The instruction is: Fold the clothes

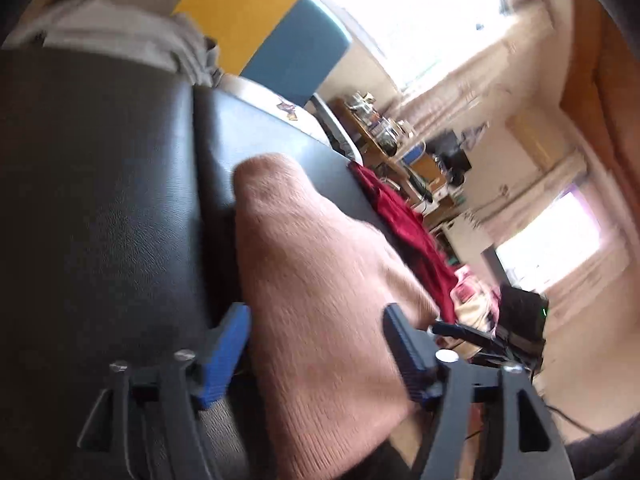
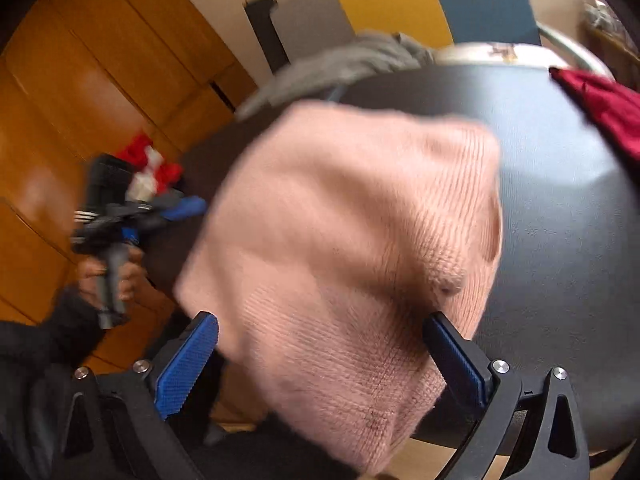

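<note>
Pink knit garment (image 2: 344, 240), one red cloth (image 2: 600, 108), one grey (image 2: 340, 64).

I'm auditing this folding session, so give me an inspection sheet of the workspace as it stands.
Surface: black leather-look top, partly bare.
Job's things: pink knit garment draped over the near edge, lying between both grippers' jaws.
Clutter: dark red garment at the right edge; grey garment at the far edge; red-and-white cloth beyond the left side.
Grippers: left gripper open, pads clear of the knit; right gripper open, knit between the jaws, not pinched.
Cables: thin dark lead on the floor.
Surroundings: wooden doors, bright windows, cluttered desk.
</note>
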`<state>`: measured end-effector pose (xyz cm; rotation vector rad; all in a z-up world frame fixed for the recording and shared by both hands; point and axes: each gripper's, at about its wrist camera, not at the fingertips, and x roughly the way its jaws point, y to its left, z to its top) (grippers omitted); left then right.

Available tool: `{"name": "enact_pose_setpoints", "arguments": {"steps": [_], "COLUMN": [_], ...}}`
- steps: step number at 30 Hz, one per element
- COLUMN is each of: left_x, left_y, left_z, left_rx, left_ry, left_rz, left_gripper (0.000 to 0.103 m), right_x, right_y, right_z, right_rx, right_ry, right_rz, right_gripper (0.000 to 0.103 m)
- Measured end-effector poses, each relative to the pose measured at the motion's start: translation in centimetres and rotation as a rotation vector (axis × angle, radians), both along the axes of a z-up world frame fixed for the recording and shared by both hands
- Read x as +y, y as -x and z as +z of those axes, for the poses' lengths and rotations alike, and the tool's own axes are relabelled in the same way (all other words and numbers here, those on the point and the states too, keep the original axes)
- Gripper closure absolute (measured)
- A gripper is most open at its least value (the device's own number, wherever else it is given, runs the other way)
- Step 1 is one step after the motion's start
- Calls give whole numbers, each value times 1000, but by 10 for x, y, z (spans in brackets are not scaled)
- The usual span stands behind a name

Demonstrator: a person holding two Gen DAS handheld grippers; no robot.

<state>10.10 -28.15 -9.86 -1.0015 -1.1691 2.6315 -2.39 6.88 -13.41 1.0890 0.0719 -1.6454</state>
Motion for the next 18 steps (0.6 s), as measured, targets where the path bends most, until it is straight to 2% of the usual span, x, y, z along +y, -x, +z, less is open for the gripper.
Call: {"name": "enact_pose_setpoints", "arguments": {"steps": [3, 6, 8, 10, 12, 15, 17, 18], "left_x": [-17, -18, -17, -14, -10, 0, 8, 13], "left_y": [16, 35, 49, 62, 73, 79, 83, 84], "left_z": [-8, -14, -21, -32, -43, -40, -38, -37], "left_rx": [-1, 7, 3, -28, -56, -24, -40, -46], "left_ry": [-49, -71, -97, -100, -98, -70, -39, -34], "left_rz": [-11, -60, -97, -133, -165, -201, -203, -207], "left_gripper": [24, 24, 23, 22, 22, 15, 15, 15], "right_x": [14, 17, 15, 8, 3, -10, -10, -9], "right_y": [22, 50, 65, 77, 77, 81, 85, 82], "right_z": [9, -14, -33, -49, -47, -52, -53, -53], "right_rx": [-57, -116, -178, -222, -212, -284, -291, -261], "right_ry": [92, 19, -2, -22, 8, 57, 104, 117], "right_rz": [-65, -157, -175, -175, -144, -109, -136, -141], "right_gripper": [0, 0, 0, 0, 0, 0, 0, 0]}}
